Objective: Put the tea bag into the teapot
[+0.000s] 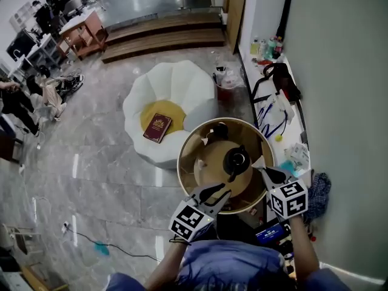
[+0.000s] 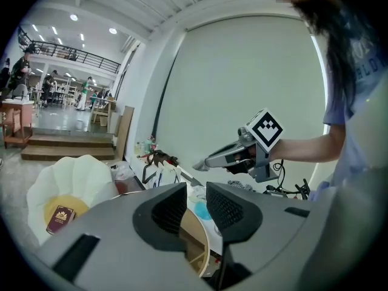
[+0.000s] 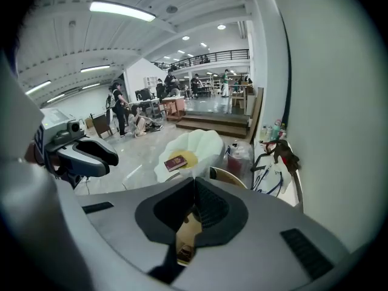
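A black teapot [image 1: 236, 160] stands on the round wooden table [image 1: 200, 162], right of its middle. My right gripper [image 1: 262, 167] hovers just right of the teapot with its jaws shut and nothing visible between them; it also shows in the left gripper view [image 2: 200, 164]. My left gripper [image 1: 213, 194] hangs over the table's near edge, in front of the teapot, jaws apart and empty [image 2: 196, 208]. A dark cup [image 1: 219, 129] and a small white item [image 1: 205, 140] sit at the table's far side. I cannot make out a tea bag for certain.
Beyond the table is a white petal-shaped seat [image 1: 182, 90] with a yellow cushion and a red book [image 1: 157, 128]. A red bin [image 1: 225, 93] stands by it. A cluttered shelf [image 1: 280, 120] runs along the right wall. Steps [image 1: 163, 38] lie farther back.
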Tool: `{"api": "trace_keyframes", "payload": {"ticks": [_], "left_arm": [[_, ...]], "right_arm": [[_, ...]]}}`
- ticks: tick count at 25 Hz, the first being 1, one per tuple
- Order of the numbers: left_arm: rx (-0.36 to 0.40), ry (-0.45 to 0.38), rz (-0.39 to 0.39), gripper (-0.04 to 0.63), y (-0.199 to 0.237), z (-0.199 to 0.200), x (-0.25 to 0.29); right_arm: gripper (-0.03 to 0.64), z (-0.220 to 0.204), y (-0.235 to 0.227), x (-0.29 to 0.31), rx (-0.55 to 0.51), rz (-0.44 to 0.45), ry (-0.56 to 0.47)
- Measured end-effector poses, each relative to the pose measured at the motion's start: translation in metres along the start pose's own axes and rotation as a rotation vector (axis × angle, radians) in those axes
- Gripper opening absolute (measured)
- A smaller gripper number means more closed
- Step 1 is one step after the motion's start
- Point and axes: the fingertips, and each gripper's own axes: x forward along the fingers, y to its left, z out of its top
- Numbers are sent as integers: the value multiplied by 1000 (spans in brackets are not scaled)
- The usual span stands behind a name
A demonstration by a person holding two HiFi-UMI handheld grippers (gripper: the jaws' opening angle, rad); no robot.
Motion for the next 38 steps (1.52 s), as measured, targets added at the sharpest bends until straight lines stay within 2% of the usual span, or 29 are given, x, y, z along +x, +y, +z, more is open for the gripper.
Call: {"api": "trace_keyframes", "payload": {"ticks": [7,14,21,29,38], "left_arm": [[-15,11,36,109,6,4,30],[-39,20,82,109,16,3,54],[-75,44,120,109,29,-9,64],[-104,69,145,109,39,-26,65],[-122,72,167,109,54,-32,75]], "right_arm": [[17,-10,-20,59,-112,89,91],[17,-39,-26,119,-227,166,205],[17,-79,-34,174,-389,165,324],[17,-102,-31,207,-722,132,379],[18,-119,-33,234,-870,157,442]]}}
